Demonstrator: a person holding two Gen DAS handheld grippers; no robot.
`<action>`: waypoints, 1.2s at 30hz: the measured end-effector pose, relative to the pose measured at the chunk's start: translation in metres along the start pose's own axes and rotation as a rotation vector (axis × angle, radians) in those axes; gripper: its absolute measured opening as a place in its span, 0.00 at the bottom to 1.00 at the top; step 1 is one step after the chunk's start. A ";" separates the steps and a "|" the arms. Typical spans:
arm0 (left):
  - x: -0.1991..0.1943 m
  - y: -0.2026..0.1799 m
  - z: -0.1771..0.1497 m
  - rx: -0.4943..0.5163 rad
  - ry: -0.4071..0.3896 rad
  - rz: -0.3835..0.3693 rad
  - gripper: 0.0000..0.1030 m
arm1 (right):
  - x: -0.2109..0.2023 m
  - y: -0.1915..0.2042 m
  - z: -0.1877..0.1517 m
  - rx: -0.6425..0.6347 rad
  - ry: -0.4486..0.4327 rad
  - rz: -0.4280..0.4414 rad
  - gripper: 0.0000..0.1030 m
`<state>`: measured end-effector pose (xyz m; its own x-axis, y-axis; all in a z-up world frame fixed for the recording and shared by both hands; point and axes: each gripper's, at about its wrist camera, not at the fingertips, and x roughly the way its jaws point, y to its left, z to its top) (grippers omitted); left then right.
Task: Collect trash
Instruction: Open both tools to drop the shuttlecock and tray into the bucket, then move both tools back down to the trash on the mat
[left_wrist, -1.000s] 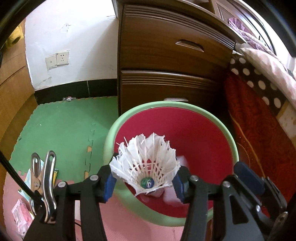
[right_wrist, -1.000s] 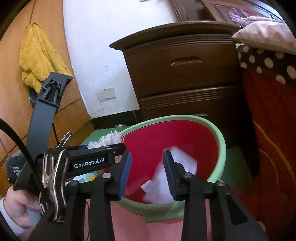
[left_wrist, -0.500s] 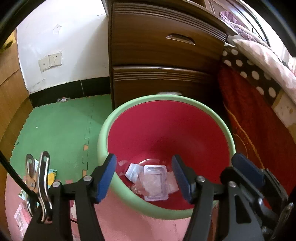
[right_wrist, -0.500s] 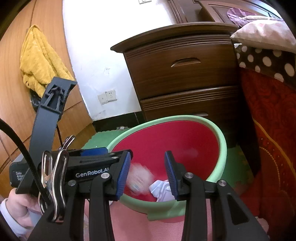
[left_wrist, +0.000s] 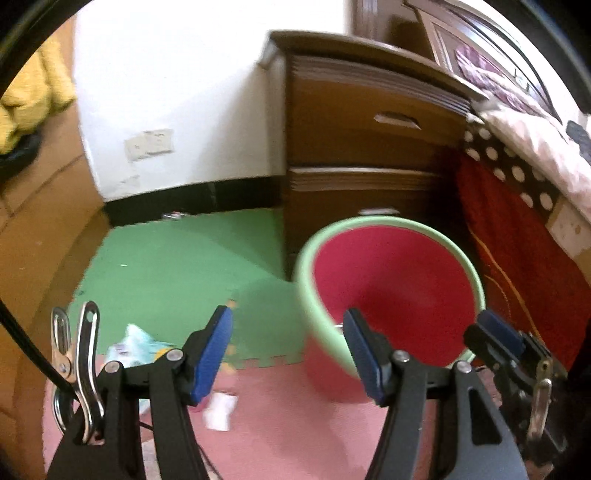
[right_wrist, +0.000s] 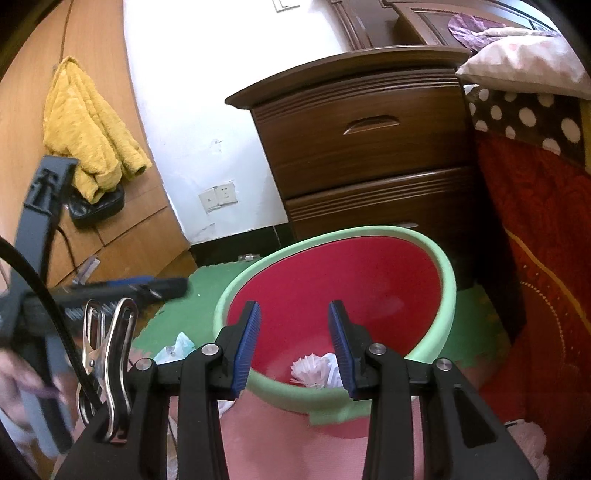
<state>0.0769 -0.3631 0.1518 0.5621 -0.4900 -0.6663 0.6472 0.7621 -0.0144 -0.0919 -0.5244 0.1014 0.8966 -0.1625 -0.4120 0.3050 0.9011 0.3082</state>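
A white feathered shuttlecock lies at the bottom of a red basin with a pale green rim, beside a piece of white paper. The right tool hangs just above the near rim, directly in front of the shuttlecock, its 2 blue-padded fingers spread apart and holding nothing.

The left tool is also spread wide and empty. From it, the basin sits ahead and to the right, its near rim passing behind the right finger. Ahead and to the left of this tool, a crumpled pale blue wrapper lies on the floor where the green foam mat meets the pink foam mat. A small white scrap lies on the pink mat below the left finger. This view is blurred.

Beyond the basin stands a dark wooden nightstand with 2 drawers. To its right, a bed carries a red cover and a pink pillow. A yellow towel hangs on the wooden panel far to the left.
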 end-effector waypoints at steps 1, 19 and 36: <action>-0.007 0.008 0.001 -0.001 -0.007 0.020 0.64 | -0.001 0.003 -0.002 -0.006 0.002 0.003 0.38; -0.141 0.207 -0.068 -0.084 0.001 0.514 0.64 | -0.009 0.066 -0.024 -0.132 0.010 0.066 0.38; -0.146 0.326 -0.199 -0.312 0.196 0.576 0.64 | 0.014 0.141 -0.084 -0.259 0.165 0.180 0.38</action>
<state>0.1031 0.0407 0.0962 0.6501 0.0939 -0.7540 0.0770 0.9791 0.1883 -0.0634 -0.3661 0.0665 0.8579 0.0560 -0.5107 0.0363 0.9849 0.1691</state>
